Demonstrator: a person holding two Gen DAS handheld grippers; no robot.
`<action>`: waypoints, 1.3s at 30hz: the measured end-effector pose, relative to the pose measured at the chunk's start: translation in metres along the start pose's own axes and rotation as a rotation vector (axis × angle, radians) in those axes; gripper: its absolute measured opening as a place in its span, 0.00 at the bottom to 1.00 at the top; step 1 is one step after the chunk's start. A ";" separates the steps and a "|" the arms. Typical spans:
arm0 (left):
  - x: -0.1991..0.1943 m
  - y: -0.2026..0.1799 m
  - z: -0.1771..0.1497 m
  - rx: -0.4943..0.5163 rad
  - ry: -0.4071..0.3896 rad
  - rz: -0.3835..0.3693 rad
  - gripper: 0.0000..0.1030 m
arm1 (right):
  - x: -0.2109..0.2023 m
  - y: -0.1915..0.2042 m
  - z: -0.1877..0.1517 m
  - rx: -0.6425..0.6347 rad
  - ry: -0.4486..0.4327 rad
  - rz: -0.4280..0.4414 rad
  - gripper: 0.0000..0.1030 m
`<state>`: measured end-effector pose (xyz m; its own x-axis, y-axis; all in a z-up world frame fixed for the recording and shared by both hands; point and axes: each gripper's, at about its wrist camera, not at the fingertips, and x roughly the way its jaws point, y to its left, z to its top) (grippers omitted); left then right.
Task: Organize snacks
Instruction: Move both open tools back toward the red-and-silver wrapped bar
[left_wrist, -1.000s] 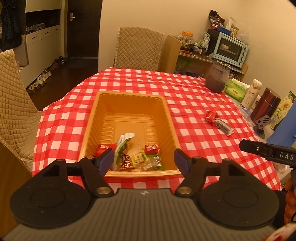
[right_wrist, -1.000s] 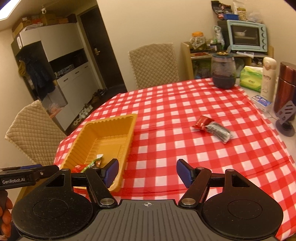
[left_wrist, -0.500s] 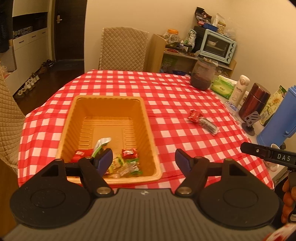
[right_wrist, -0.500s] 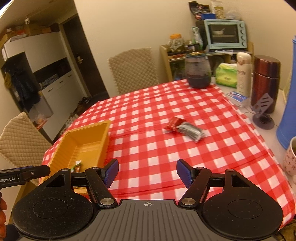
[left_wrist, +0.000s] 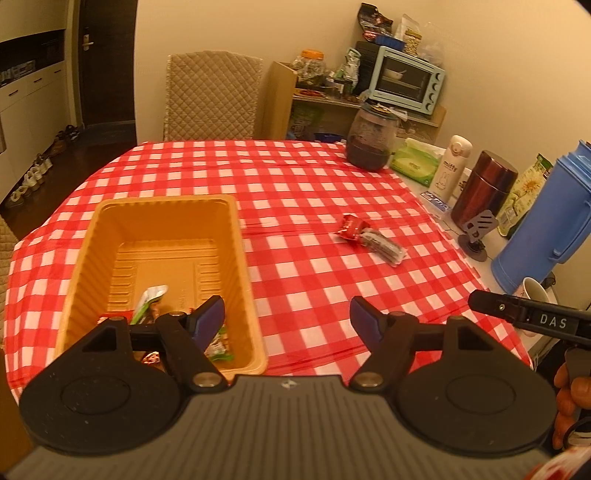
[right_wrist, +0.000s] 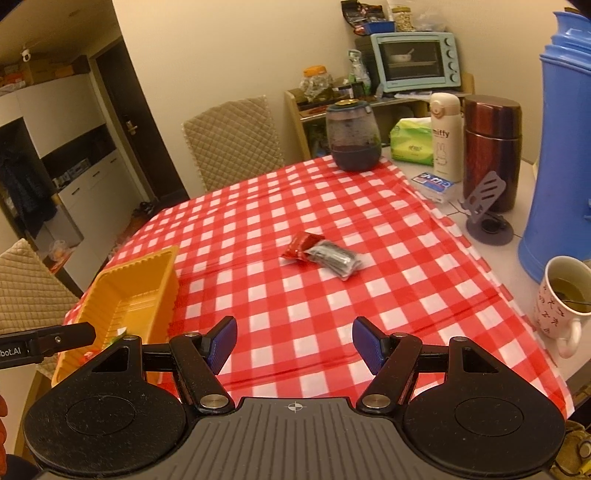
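snacks are sitting in two places around one orange tray on the red-checked tablecloth. inside the tray, at its near end, a small heap of wrapped snacks is lying, partly hidden behind the left gripper, so an exact count cannot be told. right of the tray, well apart from it, two packets are lying touching each other: one red packet and one clear packet with dark contents.

both grippers are hanging wide apart-fingered and holding nothing: the left gripper above the tray's near right corner, the right gripper above bare cloth to the right of the tray.

further right of the tray, off the cloth, one white bottle reading "miffy", one maroon flask, one blue jug and one mug are standing. "das" is showing on the right tool's arm, "bot.ai" on the left one's.
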<state>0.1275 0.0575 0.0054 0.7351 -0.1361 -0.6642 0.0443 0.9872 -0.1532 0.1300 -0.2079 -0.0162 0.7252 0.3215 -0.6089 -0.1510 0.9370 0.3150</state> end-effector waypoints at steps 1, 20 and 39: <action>0.001 -0.002 0.001 0.003 0.001 -0.003 0.70 | 0.000 -0.002 0.000 0.002 0.001 -0.003 0.67; 0.036 -0.033 0.013 0.053 0.030 -0.050 0.77 | 0.010 -0.033 0.003 0.030 0.010 -0.047 0.67; 0.102 -0.051 0.035 0.113 -0.004 -0.043 0.90 | 0.064 -0.062 0.017 -0.137 0.068 -0.049 0.67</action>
<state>0.2241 -0.0037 -0.0294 0.7333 -0.1787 -0.6560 0.1521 0.9835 -0.0980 0.1972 -0.2477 -0.0619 0.6874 0.2788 -0.6707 -0.2101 0.9602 0.1838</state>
